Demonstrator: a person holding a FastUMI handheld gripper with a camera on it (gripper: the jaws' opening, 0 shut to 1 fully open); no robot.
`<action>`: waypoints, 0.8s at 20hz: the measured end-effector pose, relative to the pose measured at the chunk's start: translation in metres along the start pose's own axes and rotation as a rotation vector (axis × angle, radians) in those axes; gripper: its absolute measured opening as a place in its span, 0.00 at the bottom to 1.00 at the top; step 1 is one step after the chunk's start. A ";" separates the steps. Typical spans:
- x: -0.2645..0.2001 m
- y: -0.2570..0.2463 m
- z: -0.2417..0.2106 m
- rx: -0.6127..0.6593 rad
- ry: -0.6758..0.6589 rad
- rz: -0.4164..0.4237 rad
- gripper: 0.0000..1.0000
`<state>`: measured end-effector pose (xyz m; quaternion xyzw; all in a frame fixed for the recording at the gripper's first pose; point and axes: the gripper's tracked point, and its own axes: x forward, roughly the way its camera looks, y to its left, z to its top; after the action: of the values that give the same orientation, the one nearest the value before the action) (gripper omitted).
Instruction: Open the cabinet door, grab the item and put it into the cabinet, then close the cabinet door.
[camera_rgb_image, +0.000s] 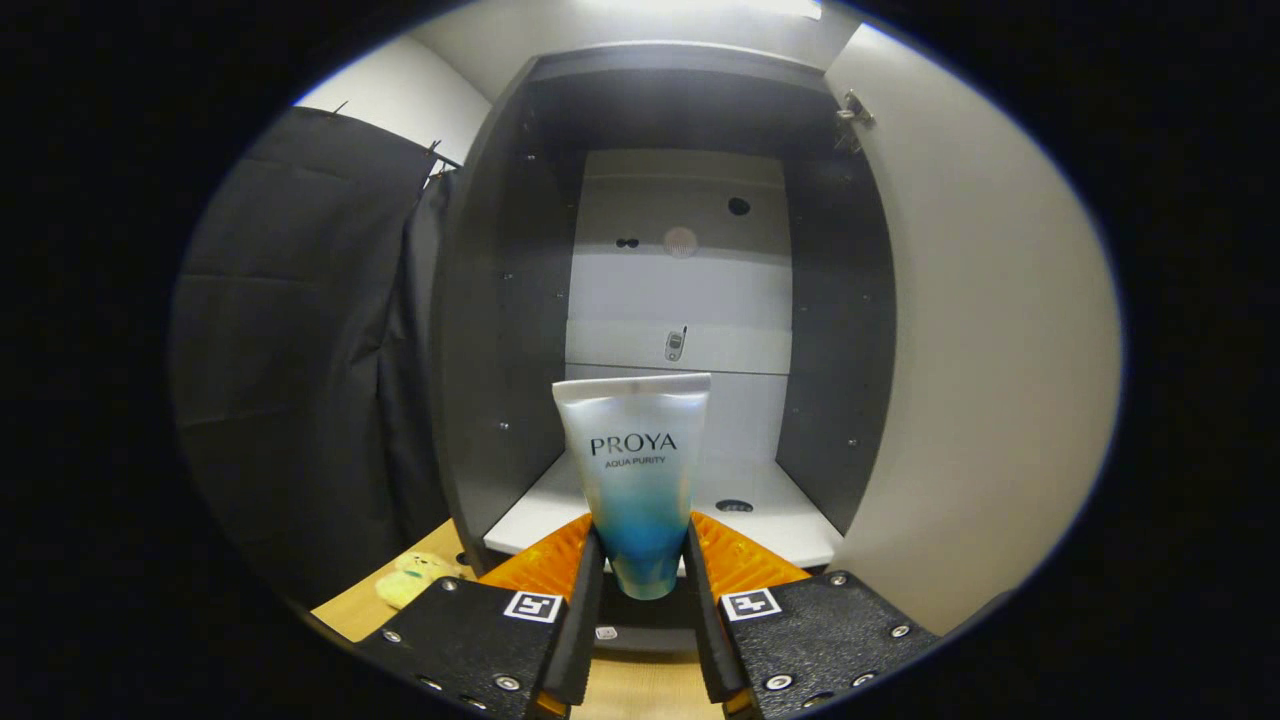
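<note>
Two fingers of gripper (643, 560) pressed against opposite sides of cosmetic tube (638, 470), clamping lower end, flat crimped end upward. Upright hold, probably to stand tube on shelf without tipping. Gripper level, aimed straight into cabinet (500, 330), tube just short of its front edge. On wooden table (350, 610), beside left finger, small yellow plush toy (415, 582). Beyond tube, pale cabinet floor (770, 510), bare except a small dark hole. Cabinet door (990, 330) swung wide on right side, hinge (853, 112) at top. Placing step likely next; closing still pending.
</note>
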<state>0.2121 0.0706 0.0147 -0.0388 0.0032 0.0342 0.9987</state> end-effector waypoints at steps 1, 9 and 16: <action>0.017 -0.003 0.001 -0.012 -0.007 -0.003 0.44; 0.120 -0.018 -0.036 -0.020 0.044 -0.015 0.44; 0.136 -0.020 -0.061 0.043 0.097 -0.007 0.45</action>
<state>0.3485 0.0552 -0.0455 -0.0191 0.0522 0.0289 0.9980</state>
